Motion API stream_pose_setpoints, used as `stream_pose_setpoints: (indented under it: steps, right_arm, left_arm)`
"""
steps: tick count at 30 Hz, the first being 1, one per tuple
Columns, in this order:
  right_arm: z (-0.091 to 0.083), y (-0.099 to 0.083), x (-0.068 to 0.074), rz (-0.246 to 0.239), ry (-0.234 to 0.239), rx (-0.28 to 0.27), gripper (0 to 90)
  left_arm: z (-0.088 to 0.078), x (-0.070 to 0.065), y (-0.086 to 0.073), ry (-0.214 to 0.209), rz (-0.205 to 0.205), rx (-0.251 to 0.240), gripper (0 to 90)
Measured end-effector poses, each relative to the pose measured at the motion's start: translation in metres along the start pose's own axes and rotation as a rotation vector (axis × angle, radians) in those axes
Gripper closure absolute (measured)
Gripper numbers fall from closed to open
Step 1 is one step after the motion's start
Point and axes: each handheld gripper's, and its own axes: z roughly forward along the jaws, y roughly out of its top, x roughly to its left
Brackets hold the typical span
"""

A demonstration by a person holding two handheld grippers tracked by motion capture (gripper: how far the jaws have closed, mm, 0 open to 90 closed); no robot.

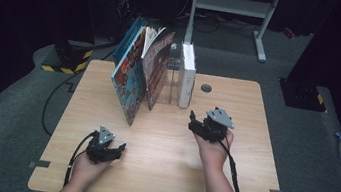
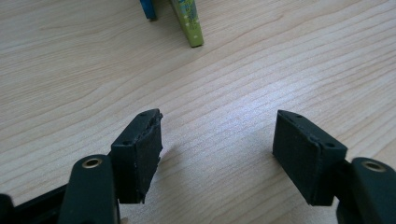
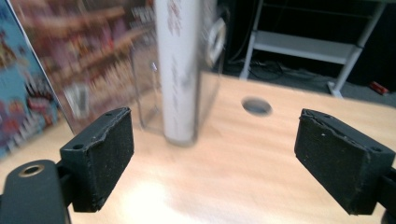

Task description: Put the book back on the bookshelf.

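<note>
Two open, empty claws: right claw point(image 1: 194, 121) raised facing the white book point(image 1: 187, 75), left claw point(image 1: 118, 149) low over the table point(image 1: 161, 145).

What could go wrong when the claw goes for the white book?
The white book stands upright on its narrow edge, so a bump from the open right claw might tip it over. The colourful books beside it lean at a slant; if the white book falls, it could hit them and they could slide flat.

From my right tool's camera, the white book point(image 3: 180, 70) and picture books point(image 3: 70, 60) blur, titles unreadable, tops cut off. My left tool's camera crops two book corners point(image 2: 189, 23) at the far edge.
</note>
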Motion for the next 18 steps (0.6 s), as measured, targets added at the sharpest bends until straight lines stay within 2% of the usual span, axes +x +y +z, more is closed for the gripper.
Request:
stream_pose_setpoints:
  steps: [3,6,12,15,18]
  right_arm:
    - [-0.014,-0.020,-0.014,0.010,-0.008,0.035,11.8]
    - [-0.029,-0.040,-0.028,-0.007,-0.029,0.072,11.8]
    - [-0.058,-0.082,-0.064,-0.011,-0.079,0.180,12.3]
    - [-0.070,-0.098,-0.077,-0.001,-0.106,0.211,12.5]
    - [-0.081,-0.109,-0.089,0.017,-0.099,0.253,14.1]
  left_arm:
    - [0.000,-0.001,0.000,0.000,-0.006,0.003,32.8]
    - [0.001,-0.001,0.000,0.003,-0.006,0.002,32.8]
    - [0.001,-0.002,0.000,0.005,-0.002,0.004,32.9]
    - [0.001,-0.002,0.000,0.011,-0.003,0.007,32.7]
    - [0.001,-0.001,0.000,0.015,-0.005,0.009,32.6]
